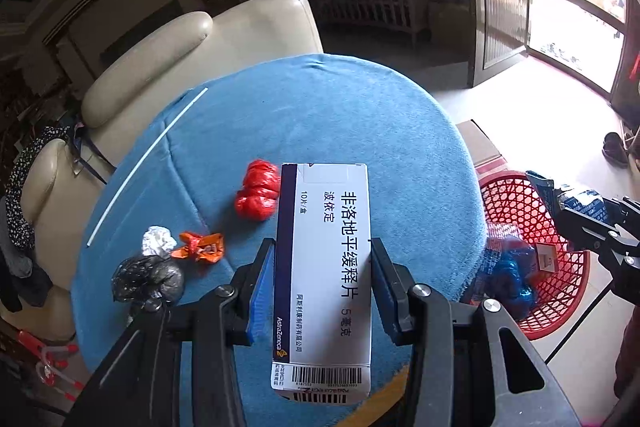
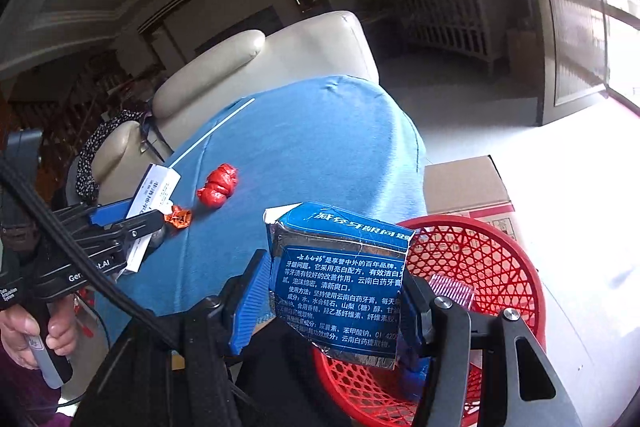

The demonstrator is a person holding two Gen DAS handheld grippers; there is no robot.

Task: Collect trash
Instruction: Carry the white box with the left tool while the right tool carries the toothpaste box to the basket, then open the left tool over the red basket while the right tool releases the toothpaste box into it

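Left claw [image 1: 324, 279]: I'm clamped on the white medicine box [image 1: 326, 267], above the blue table [image 1: 320, 115].
Right claw [image 2: 332, 303]: gripping the torn blue toothpaste box [image 2: 340, 279], red basket [image 2: 480, 255] just beyond and below.
Doing it well: I'd bring each box fully over the basket before letting go.
Hard to see: basket's contents are mostly blocked; its near rim is cut off.
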